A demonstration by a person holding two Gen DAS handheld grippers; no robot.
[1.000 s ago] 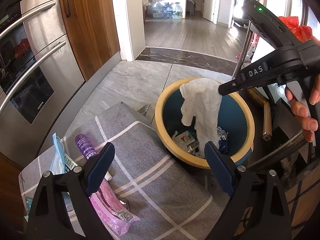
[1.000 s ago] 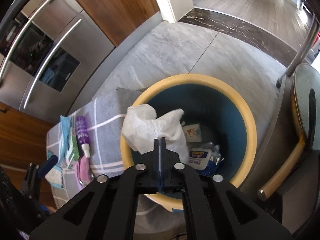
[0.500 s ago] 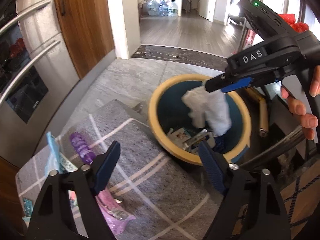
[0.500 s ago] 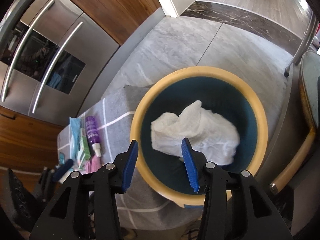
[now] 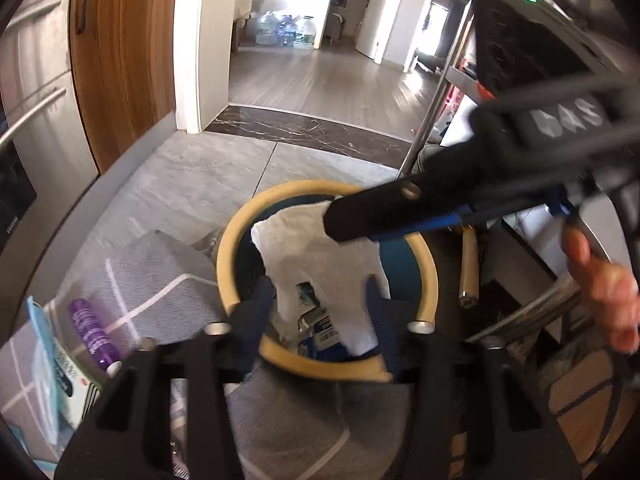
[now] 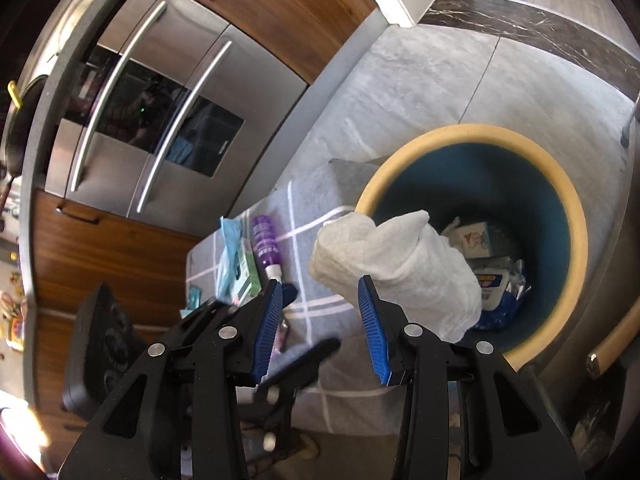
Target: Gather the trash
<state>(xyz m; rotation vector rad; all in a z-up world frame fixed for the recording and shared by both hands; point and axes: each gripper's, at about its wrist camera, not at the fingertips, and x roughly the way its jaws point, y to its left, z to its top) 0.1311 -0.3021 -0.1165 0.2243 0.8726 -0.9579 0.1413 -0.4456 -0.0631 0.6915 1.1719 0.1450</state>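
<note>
The right gripper (image 6: 320, 320) stood spread, its blue pads (image 6: 370, 332) apart, with the white crumpled tissue (image 6: 400, 268) at one o'clock of them, draped over the yellow rim of the bin (image 6: 576, 216). The left gripper (image 5: 316, 320) was spread too, pointed at the bin's near rim from six o'clock. A purple bottle (image 6: 265, 242) lay on the grey checked cloth (image 6: 316, 196) at the bin's nine o'clock.

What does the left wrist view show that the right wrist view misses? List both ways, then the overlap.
Only left wrist: the person's right hand and water jugs down the hall. Only right wrist: a yellow clip and wooden drawers below the oven. Both: white paper towel at the yellow-rimmed bin, purple bottle, grey checked cloth.
</note>
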